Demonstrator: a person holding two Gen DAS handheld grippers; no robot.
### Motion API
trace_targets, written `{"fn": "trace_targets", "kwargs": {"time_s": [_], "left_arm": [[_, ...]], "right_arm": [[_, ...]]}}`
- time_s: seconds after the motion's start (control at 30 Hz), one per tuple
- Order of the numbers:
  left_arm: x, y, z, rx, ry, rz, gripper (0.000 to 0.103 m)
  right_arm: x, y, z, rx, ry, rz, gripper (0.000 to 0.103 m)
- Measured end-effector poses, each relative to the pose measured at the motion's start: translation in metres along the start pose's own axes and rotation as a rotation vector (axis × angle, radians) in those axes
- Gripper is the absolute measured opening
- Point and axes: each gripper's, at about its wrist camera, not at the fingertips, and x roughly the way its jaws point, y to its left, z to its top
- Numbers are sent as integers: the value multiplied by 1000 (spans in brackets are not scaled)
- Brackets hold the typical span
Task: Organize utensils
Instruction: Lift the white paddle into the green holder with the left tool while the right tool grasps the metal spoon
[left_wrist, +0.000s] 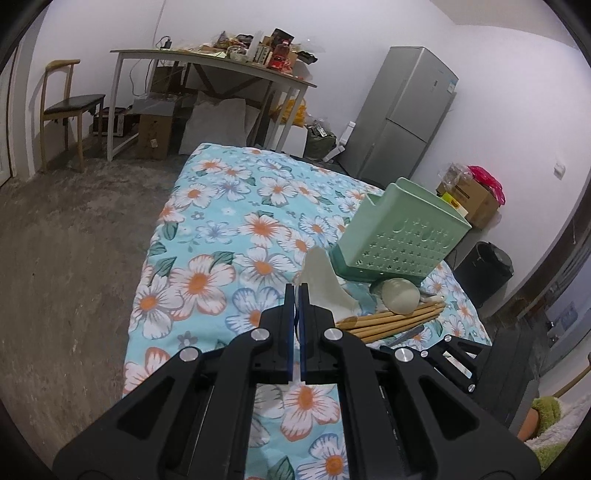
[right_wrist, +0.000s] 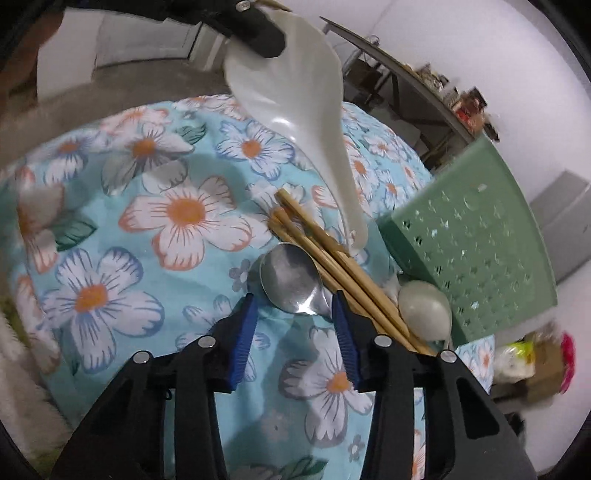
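My left gripper (left_wrist: 299, 286) is shut on a white ceramic spoon (left_wrist: 321, 280) and holds it above the floral cloth; the spoon also shows in the right wrist view (right_wrist: 295, 96), hanging from the left gripper's fingers at the top. My right gripper (right_wrist: 293, 306) is open, its fingertips on either side of a metal spoon (right_wrist: 290, 278) lying on the cloth. Several wooden chopsticks (right_wrist: 332, 258) lie beside the metal spoon; they also show in the left wrist view (left_wrist: 391, 319). A pale green spoon (right_wrist: 424, 310) lies next to the green perforated utensil holder (right_wrist: 472, 240), which also shows at the right in the left wrist view (left_wrist: 402, 236).
The floral cloth (left_wrist: 221, 236) covers a raised surface with concrete floor (left_wrist: 74, 258) to the left. A cluttered table (left_wrist: 207, 62), a chair (left_wrist: 66, 107), a fridge (left_wrist: 406, 110), cardboard boxes (left_wrist: 472, 199) and a black bin (left_wrist: 487, 266) stand around the room.
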Motion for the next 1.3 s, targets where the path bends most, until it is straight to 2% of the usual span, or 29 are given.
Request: {"fn": "trace_targets", "kwargs": {"time_s": [0.17, 0.27, 0.4, 0.47, 0.63, 0.8, 1.07, 1.17, 1.3], "left_arm": [[-2, 5, 0, -15, -3, 7, 1], [-4, 6, 0, -18, -5, 12, 1], [-8, 4, 1, -22, -18, 26, 1], [-12, 3, 2, -26, -29, 34, 1], [-29, -3, 9, -15, -78, 60, 1], [-49, -12, 27, 0, -145, 54, 1], [-68, -50, 82, 34, -262, -55, 1], [-61, -73, 103, 96, -290, -42, 1], [-37, -100, 118, 190, -259, 32, 1]], "right_arm": [[2, 5, 8, -23, -1, -26, 37], [6, 5, 13, -15, -5, -28, 31], [9, 11, 13, -20, -22, -23, 12], [5, 15, 13, -32, -37, -37, 10], [-14, 3, 9, 34, -83, 0, 6], [-43, -29, 7, 157, -158, 38, 4], [-90, -117, -16, 460, -297, 104, 3], [-93, -141, -26, 531, -325, 106, 3], [-95, -171, -43, 635, -362, 119, 3]]}}
